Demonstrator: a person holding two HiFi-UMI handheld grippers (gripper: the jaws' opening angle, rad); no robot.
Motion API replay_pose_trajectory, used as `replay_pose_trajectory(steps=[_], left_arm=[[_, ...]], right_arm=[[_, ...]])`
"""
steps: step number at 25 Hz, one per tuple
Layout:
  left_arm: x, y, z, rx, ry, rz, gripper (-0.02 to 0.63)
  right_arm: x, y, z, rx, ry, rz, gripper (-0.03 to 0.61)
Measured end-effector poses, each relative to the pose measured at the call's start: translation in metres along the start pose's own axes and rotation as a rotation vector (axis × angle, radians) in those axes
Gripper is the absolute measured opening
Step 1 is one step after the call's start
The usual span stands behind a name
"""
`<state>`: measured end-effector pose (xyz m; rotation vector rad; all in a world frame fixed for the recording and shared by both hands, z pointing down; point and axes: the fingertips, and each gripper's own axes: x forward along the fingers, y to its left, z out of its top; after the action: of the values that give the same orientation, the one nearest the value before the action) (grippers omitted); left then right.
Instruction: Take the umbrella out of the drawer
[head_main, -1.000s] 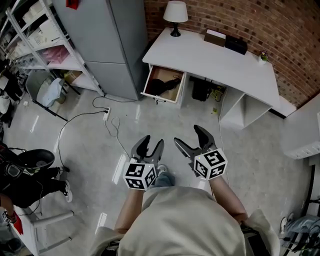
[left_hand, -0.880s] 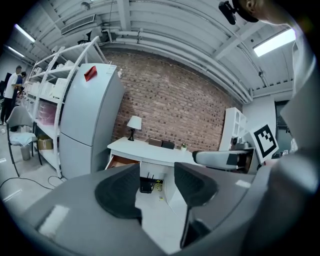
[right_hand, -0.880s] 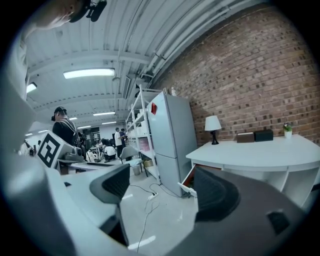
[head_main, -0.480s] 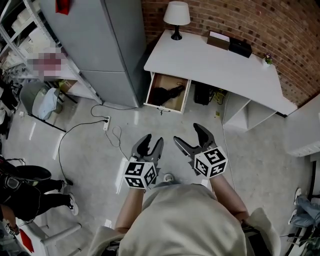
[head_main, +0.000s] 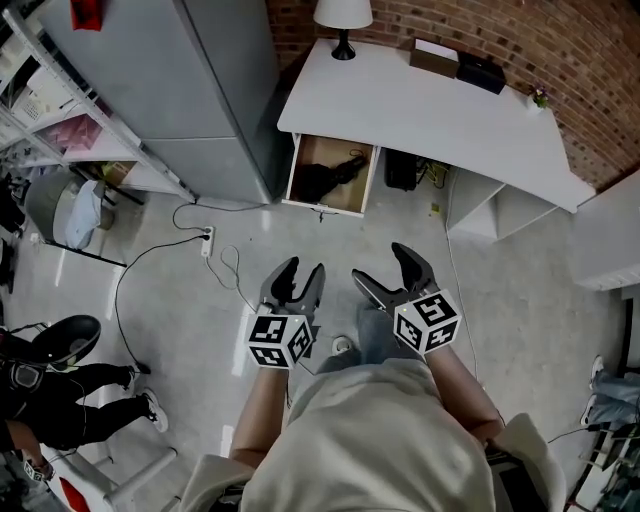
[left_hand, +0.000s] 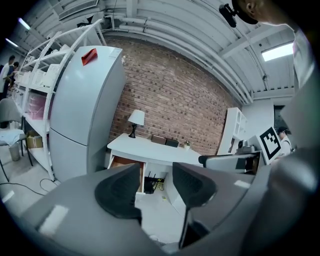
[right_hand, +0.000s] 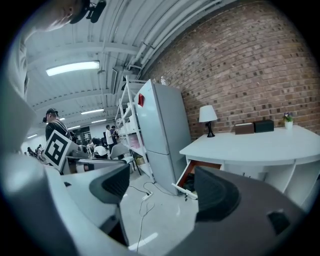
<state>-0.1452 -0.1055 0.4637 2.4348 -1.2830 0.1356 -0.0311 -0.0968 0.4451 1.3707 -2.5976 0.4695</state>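
A black umbrella (head_main: 331, 175) lies in the open wooden drawer (head_main: 327, 203) under the left end of the white desk (head_main: 430, 110). Both grippers hang over the floor well short of the drawer, pointing towards it. My left gripper (head_main: 300, 272) has its jaws moderately apart with nothing between them. My right gripper (head_main: 381, 266) stands wide open and empty. In the left gripper view the drawer (left_hand: 124, 163) shows just past the left jaw of that gripper (left_hand: 156, 172). The right gripper view has the drawer (right_hand: 197, 172) between the jaws of that gripper (right_hand: 162, 182), far off.
A tall grey fridge (head_main: 170, 80) stands left of the desk, with white shelving (head_main: 60, 100) beyond it. A power strip with cable (head_main: 207, 238) lies on the floor. A lamp (head_main: 343, 15) and boxes (head_main: 476, 70) sit on the desk. A person (head_main: 50, 385) stands at the left.
The person holding me has stepped towards the desk, carrying both grippers forward and slightly lower. The lamp has slid to the top edge of the view. Both grippers stay empty.
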Motion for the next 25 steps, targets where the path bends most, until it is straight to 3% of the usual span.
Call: replay_pose_trajectory(steps=[15,25], left_arm=[[0.135,0.042,-0.032,-0.001,0.130,-0.010,0.233],[0.251,0.083,-0.067,0.099,0.271,-0.014,0.288]], right_arm=[[0.080,-0.092,-0.018,0.034,0.082,0.016,0.382],[0.145,-0.178,-0.027,0.041,0.141,0.008,0.382]])
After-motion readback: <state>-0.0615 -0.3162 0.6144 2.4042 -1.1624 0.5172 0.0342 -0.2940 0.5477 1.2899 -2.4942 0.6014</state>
